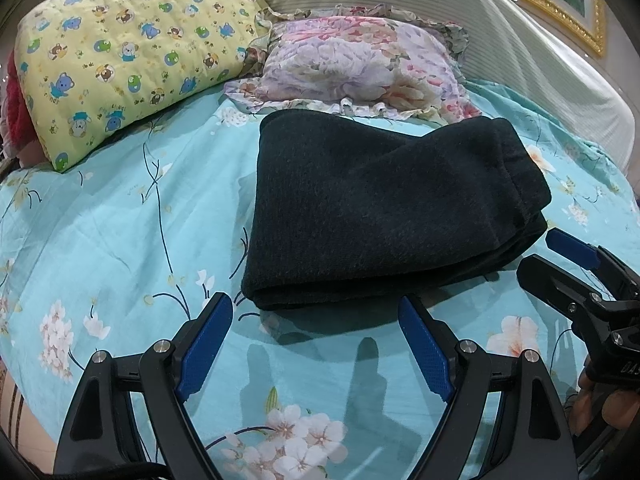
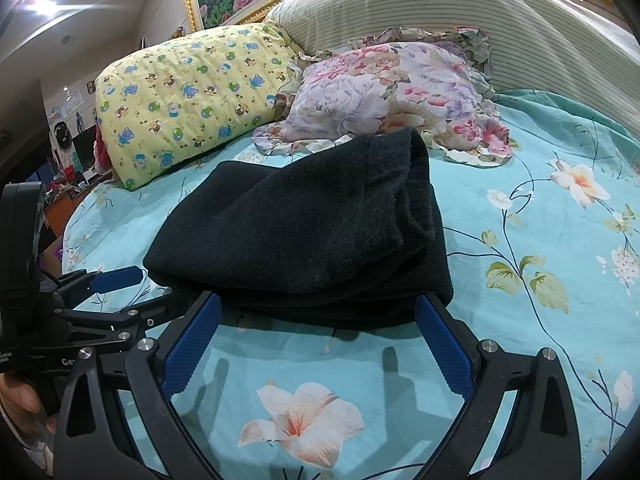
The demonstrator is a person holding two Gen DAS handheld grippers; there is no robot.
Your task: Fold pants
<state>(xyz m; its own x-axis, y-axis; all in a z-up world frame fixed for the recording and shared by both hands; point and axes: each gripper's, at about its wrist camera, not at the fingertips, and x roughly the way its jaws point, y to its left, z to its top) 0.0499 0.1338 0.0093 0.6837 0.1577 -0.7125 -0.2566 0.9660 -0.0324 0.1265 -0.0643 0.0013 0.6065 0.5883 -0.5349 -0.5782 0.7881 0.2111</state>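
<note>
The dark pants (image 1: 384,208) lie folded in a thick stack on the turquoise floral bedsheet (image 1: 120,240). They also show in the right wrist view (image 2: 304,232), with the waistband end on top at the right. My left gripper (image 1: 316,320) is open and empty, just short of the stack's near folded edge. My right gripper (image 2: 318,320) is open and empty, its fingertips at the stack's near edge. The right gripper shows at the right edge of the left wrist view (image 1: 576,268). The left gripper shows at the left of the right wrist view (image 2: 116,280).
A yellow bear-print pillow (image 1: 128,60) lies at the back left and a floral ruffled pillow (image 1: 352,64) behind the pants. A striped cream headboard (image 1: 480,20) curves behind. A room with clutter lies past the bed's left edge (image 2: 68,148).
</note>
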